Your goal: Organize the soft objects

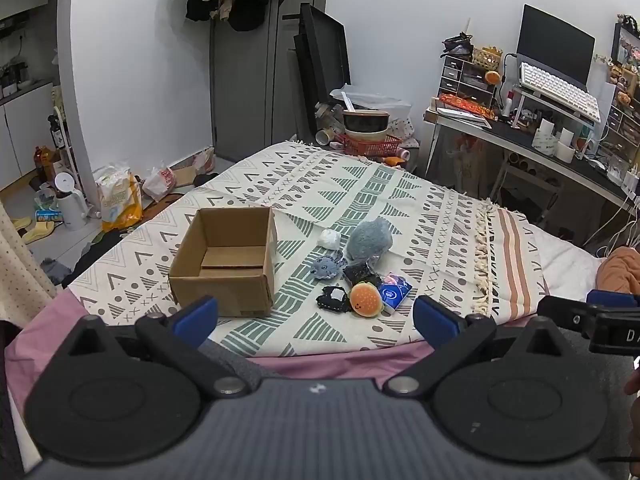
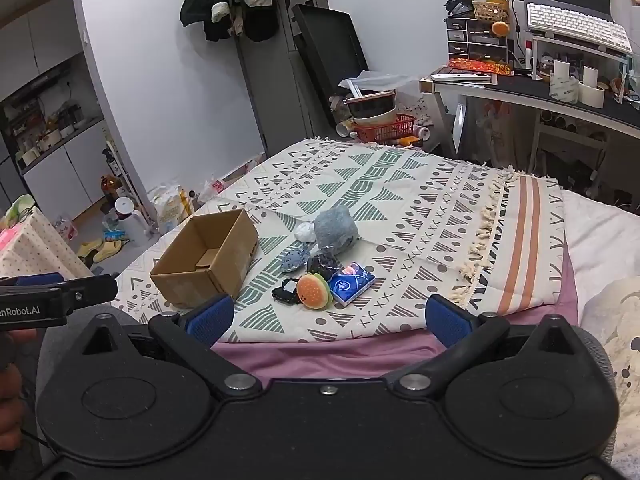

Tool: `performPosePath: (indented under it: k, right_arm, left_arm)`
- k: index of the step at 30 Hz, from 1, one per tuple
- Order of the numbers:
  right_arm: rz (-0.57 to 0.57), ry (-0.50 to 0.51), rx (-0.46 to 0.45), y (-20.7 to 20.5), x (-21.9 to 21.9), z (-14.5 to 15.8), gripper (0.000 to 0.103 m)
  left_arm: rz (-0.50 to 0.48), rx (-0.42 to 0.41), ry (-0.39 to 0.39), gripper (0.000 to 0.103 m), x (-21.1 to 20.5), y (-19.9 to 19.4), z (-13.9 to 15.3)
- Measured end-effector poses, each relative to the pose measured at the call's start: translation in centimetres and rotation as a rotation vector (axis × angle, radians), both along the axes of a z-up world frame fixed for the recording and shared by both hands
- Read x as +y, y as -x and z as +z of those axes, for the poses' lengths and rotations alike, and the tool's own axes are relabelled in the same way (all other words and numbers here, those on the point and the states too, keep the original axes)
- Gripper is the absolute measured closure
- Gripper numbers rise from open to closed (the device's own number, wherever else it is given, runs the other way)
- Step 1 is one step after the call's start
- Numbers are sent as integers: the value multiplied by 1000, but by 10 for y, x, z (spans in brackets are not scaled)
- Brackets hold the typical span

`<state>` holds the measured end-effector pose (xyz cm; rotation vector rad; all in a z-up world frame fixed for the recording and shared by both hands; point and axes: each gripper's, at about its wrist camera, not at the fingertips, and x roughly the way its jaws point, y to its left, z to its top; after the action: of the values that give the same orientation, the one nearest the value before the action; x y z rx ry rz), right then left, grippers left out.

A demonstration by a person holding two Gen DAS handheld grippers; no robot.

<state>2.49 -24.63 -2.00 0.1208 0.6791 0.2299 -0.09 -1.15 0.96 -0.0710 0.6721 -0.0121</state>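
Observation:
An open cardboard box (image 1: 224, 260) (image 2: 206, 258) sits empty on the patterned blanket (image 1: 420, 216) (image 2: 420, 208). To its right lies a cluster of soft things: a grey-blue plush (image 1: 369, 238) (image 2: 335, 231), a white wad (image 1: 329, 238) (image 2: 306, 231), a small blue octopus toy (image 1: 328, 267) (image 2: 294, 260), a hamburger plush (image 1: 365, 298) (image 2: 315, 291), a black pouch (image 1: 334, 299) (image 2: 286, 294) and a blue tissue pack (image 1: 394, 290) (image 2: 352, 282). My left gripper (image 1: 316, 320) is open and holds nothing, short of the cluster. My right gripper (image 2: 330, 318) is open too, nothing between its blue pads.
The blanket covers a bed with a pink sheet (image 1: 320, 362) (image 2: 320, 356). A cluttered desk (image 1: 560, 140) (image 2: 560, 96) stands at the right. A red basket with bowls (image 1: 372, 140) (image 2: 384, 124) sits past the bed's far end. Bags and a white kettle (image 1: 72, 204) are on the floor at left.

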Motion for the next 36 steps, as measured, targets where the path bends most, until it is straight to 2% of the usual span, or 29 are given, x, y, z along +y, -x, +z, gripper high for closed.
performPosePath:
  k: [36]
  right_arm:
    - [-6,0,-5,-5,-2,1,0]
  left_arm:
    - [-3,2,6,0,-3,-2,5]
